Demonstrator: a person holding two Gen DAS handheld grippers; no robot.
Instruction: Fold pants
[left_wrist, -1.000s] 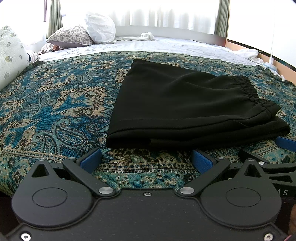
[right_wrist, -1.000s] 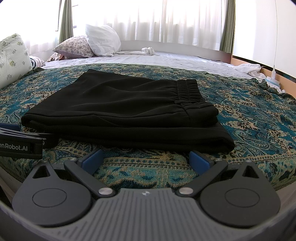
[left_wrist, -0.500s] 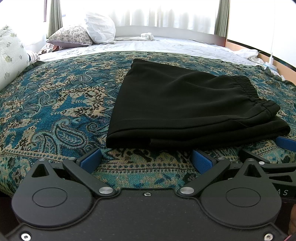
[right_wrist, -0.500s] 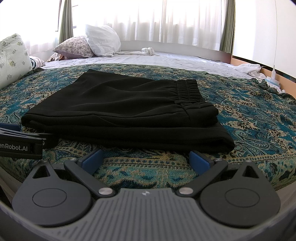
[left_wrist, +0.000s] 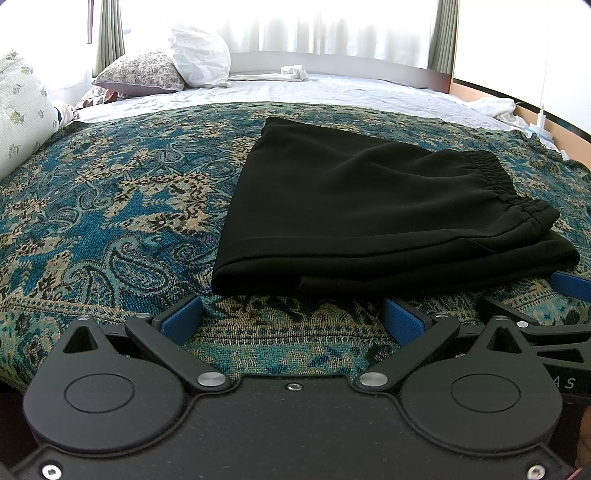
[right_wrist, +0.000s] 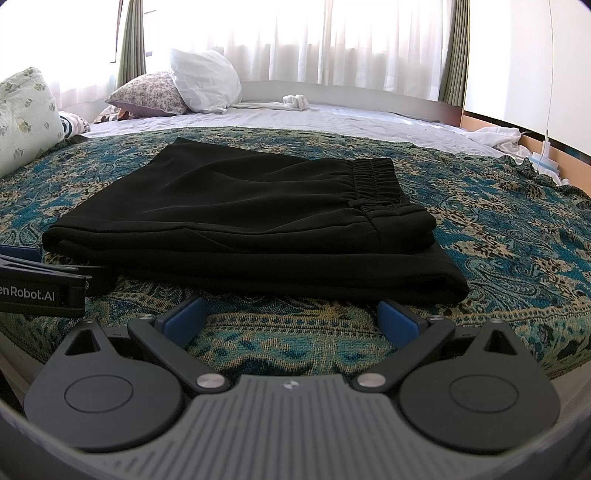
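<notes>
Since the black pants (left_wrist: 373, 218) already lie as a compact, layered rectangle on the patterned bedspread (left_wrist: 110, 206), I judge the folding to be done or all but done: the elastic waistband (right_wrist: 375, 181) sits on top at the right side of the stack, the long folded edge faces me, and the layers look fairly even. My left gripper (left_wrist: 293, 319) sits just short of that near edge with its jaws spread wide and nothing between the blue pads (left_wrist: 183, 319), only bedspread showing through the gap. My right gripper (right_wrist: 291, 319) is the same, jaws wide and empty, a little back from the pants (right_wrist: 236, 225) and not touching them. What may be left, as I read it, is at most a final smoothing or squaring of the stack, or simply pulling away. I cannot see the far side of the bundle, so whether the hems line up there is unknown, and the black cloth swallows detail, so the number of layers is hard to count. Each view catches only a sliver of the other gripper at its edge. Beyond lie white pillows (right_wrist: 205, 81) and bright curtains (right_wrist: 332, 37), washed out by light.
</notes>
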